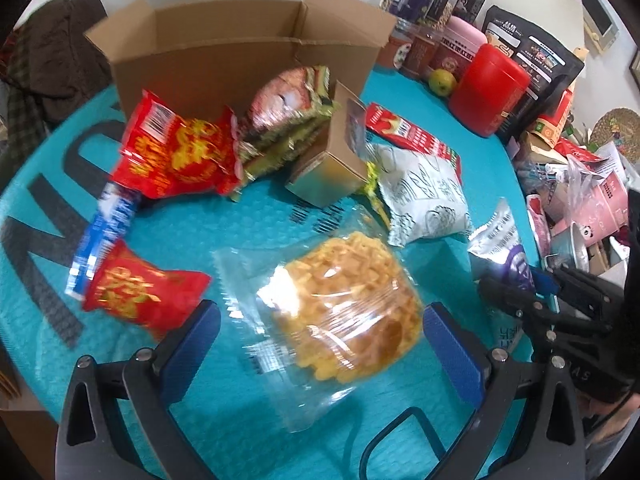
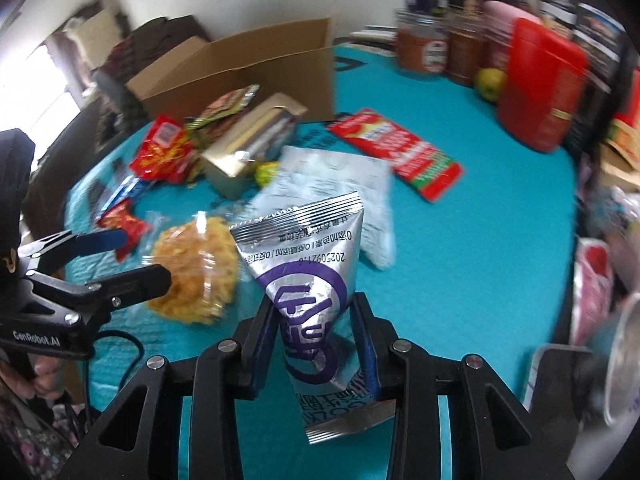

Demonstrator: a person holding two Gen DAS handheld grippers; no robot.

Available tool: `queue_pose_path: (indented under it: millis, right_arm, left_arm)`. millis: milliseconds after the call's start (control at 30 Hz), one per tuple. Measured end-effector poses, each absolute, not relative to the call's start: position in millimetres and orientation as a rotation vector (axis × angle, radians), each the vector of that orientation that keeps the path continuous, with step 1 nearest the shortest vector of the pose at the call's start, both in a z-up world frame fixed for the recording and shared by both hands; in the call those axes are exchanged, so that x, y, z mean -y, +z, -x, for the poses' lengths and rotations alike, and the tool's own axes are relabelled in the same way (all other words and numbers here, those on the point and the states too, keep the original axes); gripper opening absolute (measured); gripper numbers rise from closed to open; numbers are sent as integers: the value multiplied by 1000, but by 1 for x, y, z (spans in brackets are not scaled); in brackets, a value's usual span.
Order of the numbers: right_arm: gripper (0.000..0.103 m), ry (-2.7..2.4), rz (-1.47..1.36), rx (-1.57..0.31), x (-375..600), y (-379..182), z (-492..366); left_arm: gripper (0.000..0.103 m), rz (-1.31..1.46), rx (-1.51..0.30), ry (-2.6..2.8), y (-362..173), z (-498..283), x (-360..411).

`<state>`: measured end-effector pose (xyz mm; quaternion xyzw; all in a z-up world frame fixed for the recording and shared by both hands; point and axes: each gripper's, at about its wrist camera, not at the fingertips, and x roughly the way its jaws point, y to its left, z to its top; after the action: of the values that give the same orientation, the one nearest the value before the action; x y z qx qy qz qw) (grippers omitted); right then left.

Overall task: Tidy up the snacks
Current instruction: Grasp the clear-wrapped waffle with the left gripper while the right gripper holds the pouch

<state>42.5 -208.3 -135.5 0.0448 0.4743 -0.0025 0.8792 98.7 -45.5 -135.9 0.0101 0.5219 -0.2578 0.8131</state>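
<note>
Here, item by item. Right gripper (image 2: 316, 332): blue-padded jaws pinching a silver pouch with a purple ring (image 2: 308, 280), lower centre of the right wrist view, pouch upright between the pads. Left gripper (image 1: 320, 344): jaws spread wide, low in the left wrist view, straddling a clear bag of yellow fried snack (image 1: 340, 312) that lies flat on the teal mat (image 1: 460, 128); pads not touching it.

Around, going outward: a white printed packet (image 1: 424, 196) just beyond the clear bag; a small red packet (image 1: 140, 296) at left, with a blue-and-white wrapper (image 1: 100, 236) touching it; a larger red packet (image 1: 180, 152) above these; a green-edged packet stack (image 1: 292, 120) leaning on a gold-sided small box (image 1: 332, 160); a flat red carton (image 1: 412, 132) right of centre.

Open cardboard box (image 1: 224, 52): top centre, flaps up, behind the pile.

Upper right: a red canister (image 1: 492, 88), a green fruit (image 1: 442, 82), jars (image 1: 424, 48) and a black pouch (image 1: 536, 60), crowded along the mat's edge.
</note>
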Motion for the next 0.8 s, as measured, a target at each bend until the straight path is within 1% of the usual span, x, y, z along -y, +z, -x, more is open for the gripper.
queue_pose_path:
  millis: [100,167,233,433,633,800]
  right_arm:
    - [36,-31,-104,-991,211,-135,-36]
    - [36,-38,-119,-991,213,-136,-32]
    - [36,-48,-131,-993,216,-137,-29]
    - [36,-63,-140,-997,218,-139,-28]
    - [37,-67,-152,-996,218,-141,-27]
    - [37,-69,-165,-994,219,-142,-26]
  left_arm:
    - [103,-1,-1207,-533,-151,-108,55]
    - [103,-8,-1174,-517,-149,-107,59]
    - [103,-17,-1185,-502,-153,-109,65]
    - [103,-32,-1141,-454,-155,-112,79]
    - [103,-26,-1052,-413,-155,-109,86]
    - [103,-49,-1059,-456,-156,-113,90]
